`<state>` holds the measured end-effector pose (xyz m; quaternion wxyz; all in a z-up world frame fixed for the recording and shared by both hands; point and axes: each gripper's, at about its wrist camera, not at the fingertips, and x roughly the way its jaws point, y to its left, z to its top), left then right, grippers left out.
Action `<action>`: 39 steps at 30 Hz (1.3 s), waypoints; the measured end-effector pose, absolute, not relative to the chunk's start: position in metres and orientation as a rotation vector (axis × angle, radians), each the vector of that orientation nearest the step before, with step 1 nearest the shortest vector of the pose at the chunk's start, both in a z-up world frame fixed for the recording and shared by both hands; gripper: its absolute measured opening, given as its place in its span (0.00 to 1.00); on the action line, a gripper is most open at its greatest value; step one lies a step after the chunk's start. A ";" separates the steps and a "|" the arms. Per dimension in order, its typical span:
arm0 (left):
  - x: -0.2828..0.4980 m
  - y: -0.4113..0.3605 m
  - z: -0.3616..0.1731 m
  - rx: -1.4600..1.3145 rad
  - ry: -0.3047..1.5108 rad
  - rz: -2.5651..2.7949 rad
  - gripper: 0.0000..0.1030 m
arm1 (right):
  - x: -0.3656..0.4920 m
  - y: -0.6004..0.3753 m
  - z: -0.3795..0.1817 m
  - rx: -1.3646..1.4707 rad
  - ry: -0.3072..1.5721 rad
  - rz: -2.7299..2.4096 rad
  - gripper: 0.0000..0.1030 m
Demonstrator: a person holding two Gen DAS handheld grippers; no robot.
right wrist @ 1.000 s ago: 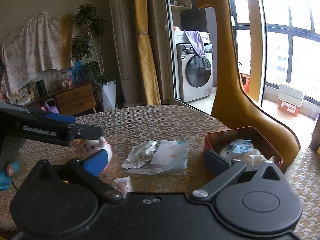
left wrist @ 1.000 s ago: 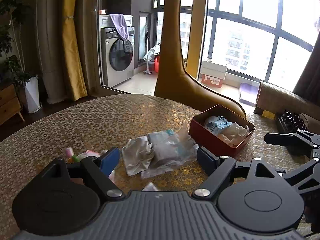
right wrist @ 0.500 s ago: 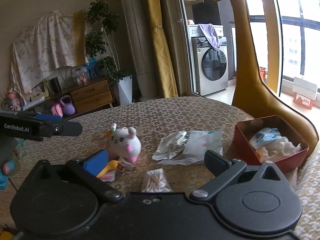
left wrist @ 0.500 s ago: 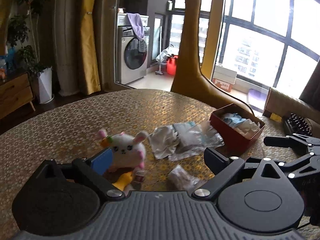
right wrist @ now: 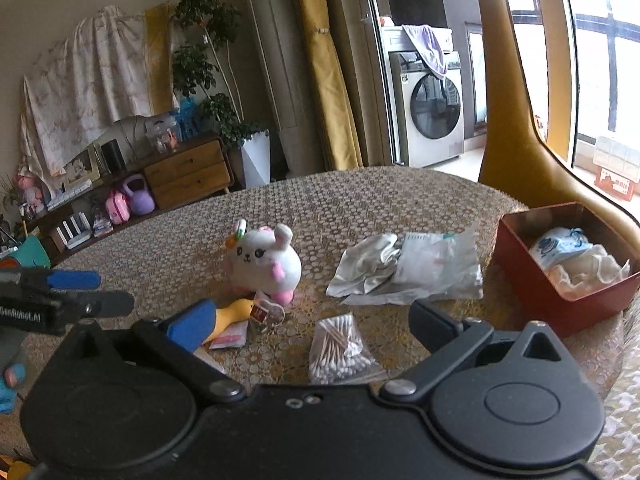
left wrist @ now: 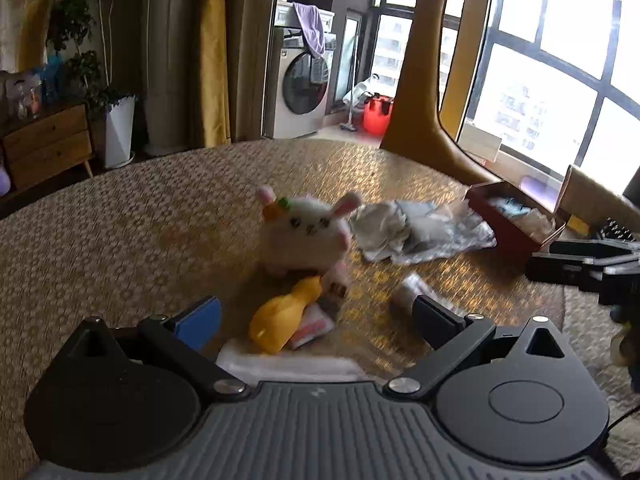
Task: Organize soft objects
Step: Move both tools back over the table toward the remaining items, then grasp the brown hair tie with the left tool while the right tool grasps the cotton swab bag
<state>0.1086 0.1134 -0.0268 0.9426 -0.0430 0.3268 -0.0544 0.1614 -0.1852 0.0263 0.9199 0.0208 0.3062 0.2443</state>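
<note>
Holding both claws spread wide and empty, you are aiming your left claw [left wrist: 316,316], its jaws just opened, at the plush bunny [left wrist: 306,234] sitting just ahead on the tabletop [left wrist: 140,232]; your right claw [right wrist: 308,320] is hovering beside it.

The table [right wrist: 168,264] wears a gold-brown cloth in a small honeycomb pattern. On it, a white plush bunny [right wrist: 264,266] with pink ears and feet, an orange and green trim by one ear. Near it, a yellow squeaky toy [left wrist: 286,312]. To the right, crumpled white-grey cloth [right wrist: 366,264], then a dark red box [right wrist: 560,304] holding white and pale blue fabric. A clear bag of white cotton swabs [right wrist: 340,350] lies nearest. Far off: mustard curtains [right wrist: 324,64], a mustard giraffe figure [right wrist: 516,120].
</note>
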 end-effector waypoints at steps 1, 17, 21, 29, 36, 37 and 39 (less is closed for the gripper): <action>0.106 0.115 -0.032 -0.088 0.671 -0.117 1.00 | 0.162 -0.184 0.024 0.043 0.636 0.501 1.00; 0.101 0.117 -0.112 -0.117 0.799 -0.045 1.00 | 0.180 -0.156 -0.024 -0.050 0.735 0.513 0.97; 0.106 0.115 -0.123 -0.123 0.827 -0.007 0.99 | 0.189 -0.148 -0.040 -0.079 0.767 0.522 0.95; 0.115 0.107 -0.131 -0.109 0.828 0.020 0.99 | 0.218 -0.142 -0.066 -0.120 0.833 0.509 0.92; 0.123 0.105 -0.135 -0.111 0.817 0.026 0.98 | 0.233 -0.139 -0.081 -0.147 0.856 0.499 0.84; 0.123 0.105 -0.136 -0.108 0.818 0.027 0.98 | 0.233 -0.138 -0.083 -0.156 0.857 0.503 0.83; 0.124 0.104 -0.138 -0.107 0.822 0.024 0.94 | 0.235 -0.135 -0.085 -0.181 0.854 0.504 0.82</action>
